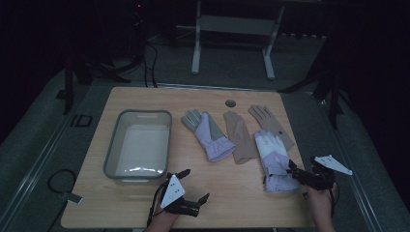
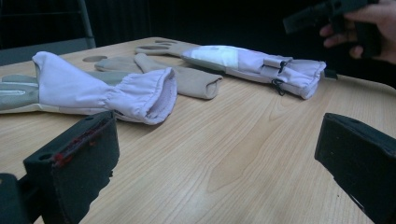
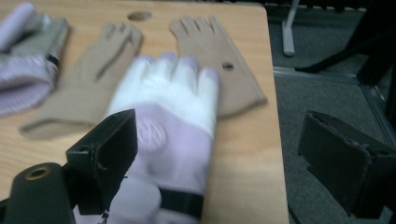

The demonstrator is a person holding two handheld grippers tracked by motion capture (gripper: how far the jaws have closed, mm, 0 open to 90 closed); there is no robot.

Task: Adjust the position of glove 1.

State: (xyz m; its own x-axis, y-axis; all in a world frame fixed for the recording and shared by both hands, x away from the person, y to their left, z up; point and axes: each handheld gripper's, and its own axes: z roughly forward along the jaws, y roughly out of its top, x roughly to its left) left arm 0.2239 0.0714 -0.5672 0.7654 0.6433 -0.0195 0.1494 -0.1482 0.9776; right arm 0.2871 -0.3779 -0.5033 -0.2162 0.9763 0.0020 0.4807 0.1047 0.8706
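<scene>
A dim lab: wooden table (image 1: 145, 203) on grey carpet (image 1: 232, 67), metal stand legs (image 1: 196, 53) (black drapes around).

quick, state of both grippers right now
Left gripper: open, holding nothing, above bare table.
Right gripper: open, holding nothing, jaws spread over the lilac-and-white glove.

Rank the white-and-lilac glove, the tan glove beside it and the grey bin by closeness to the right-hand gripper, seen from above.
1. White-and-lilac glove: by the right gripper, at the table's right.
2. Tan glove: farther left, mid-table.
3. Grey bin: far left side.
</scene>
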